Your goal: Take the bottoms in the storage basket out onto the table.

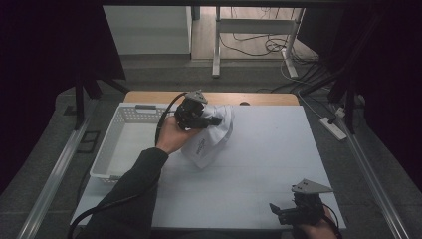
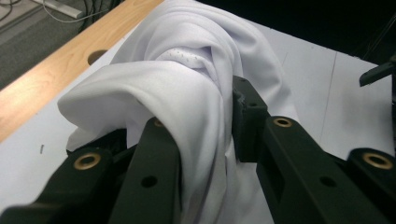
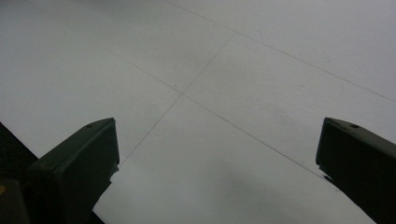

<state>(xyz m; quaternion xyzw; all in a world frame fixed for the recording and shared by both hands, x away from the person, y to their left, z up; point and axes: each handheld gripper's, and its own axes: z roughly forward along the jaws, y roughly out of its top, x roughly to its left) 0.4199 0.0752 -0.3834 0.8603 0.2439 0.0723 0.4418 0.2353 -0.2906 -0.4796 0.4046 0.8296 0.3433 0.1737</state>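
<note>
The left gripper (image 1: 211, 121) is clamped on a bunched white garment (image 1: 211, 137), a thin knit with a small printed mark on its lower fold, and holds it just beside the far right corner of the white plastic laundry basket (image 1: 130, 114). In the left gripper view, the cloth is pinched tight between the two black jaws, its folds spilling over the left jaw and rising in a twisted ridge with a strip of mesh fabric showing near the top. The garment (image 2: 187, 93) hangs partly off the table, its lower end draped down onto the white table cover (image 1: 259, 164) right of the basket. The left hand (image 1: 171, 135) wraps the gripper's body, its dark sleeve lying along the basket's right wall, and the black cable arcs over the basket's far corner.

The right gripper (image 1: 279, 211) sits well apart from the basket, at the near right part of the cover, low over it, with its grey three-cornered plate on top. In the right gripper view, its jaws stand wide apart with nothing between them, over the bare cover (image 3: 224, 84) and its faint crease lines.

Behind the basket a strip of the wooden tabletop (image 1: 268, 98) shows beyond the cover's far edge
</note>
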